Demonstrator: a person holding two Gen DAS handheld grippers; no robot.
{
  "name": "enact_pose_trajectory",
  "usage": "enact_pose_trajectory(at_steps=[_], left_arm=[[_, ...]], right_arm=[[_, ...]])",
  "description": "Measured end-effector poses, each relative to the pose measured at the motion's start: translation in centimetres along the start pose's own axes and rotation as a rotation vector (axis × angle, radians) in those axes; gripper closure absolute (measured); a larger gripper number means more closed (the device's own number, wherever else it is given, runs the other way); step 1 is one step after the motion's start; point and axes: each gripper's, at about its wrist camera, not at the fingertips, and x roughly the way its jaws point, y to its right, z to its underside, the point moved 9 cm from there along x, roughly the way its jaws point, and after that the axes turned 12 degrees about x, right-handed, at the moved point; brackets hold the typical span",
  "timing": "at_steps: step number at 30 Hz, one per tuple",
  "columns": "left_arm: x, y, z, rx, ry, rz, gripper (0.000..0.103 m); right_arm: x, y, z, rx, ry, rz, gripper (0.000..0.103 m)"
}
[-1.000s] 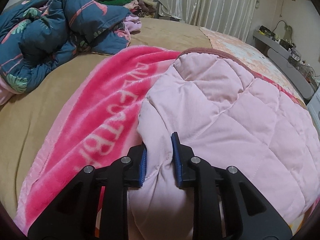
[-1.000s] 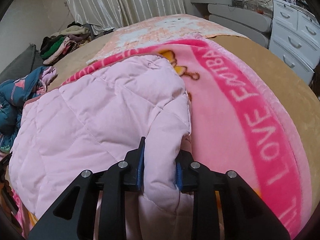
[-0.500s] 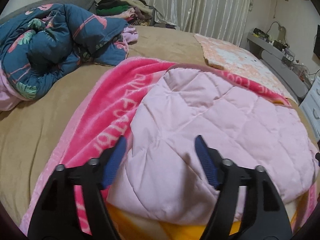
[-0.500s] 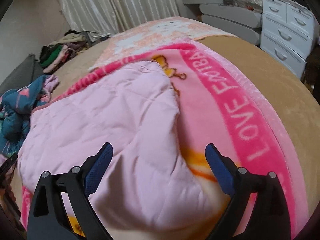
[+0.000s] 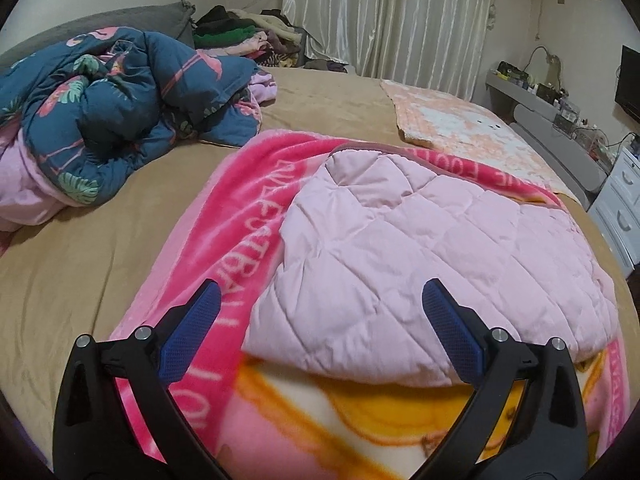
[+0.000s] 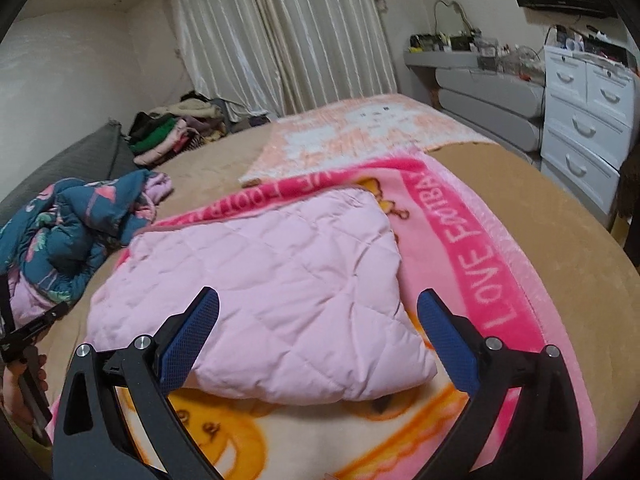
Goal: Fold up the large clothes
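On the tan bed point(image 5: 100, 256), a folded pink quilt point(image 5: 432, 256) lies on a bright pink blanket point(image 5: 240, 216), its near edge rounded and just short of both tools. Left gripper point(image 5: 320, 312) and right gripper point(image 6: 318, 320) both hang spread wide, blue pads holding nothing. Blanket border shows bare along the quilt's left, right and near sides. A blue flowered duvet point(image 5: 112, 112) is heaped well apart, and a peach mat point(image 6: 360, 132) lies beyond the far edge; it may overlap the blanket, though that is hard to tell.
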Motion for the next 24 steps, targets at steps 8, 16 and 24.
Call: enact_pose_trajectory(at_steps=[8, 16, 24], left_arm=[[-2.4, 0.0, 1.3, 0.016, 0.013, -0.001, 0.008], [-3.8, 0.6, 2.8, 0.022, 0.013, 0.021, 0.008], [-3.4, 0.9, 5.1, 0.01, -0.021, 0.032, 0.008]], right_arm=[[-3.0, -1.1, 0.8, 0.002, 0.011, -0.028, 0.004], [-4.2, -1.1, 2.7, 0.019, 0.0, -0.035, 0.004], [-3.0, -0.2, 5.3, 0.045, -0.045, -0.015, 0.004]])
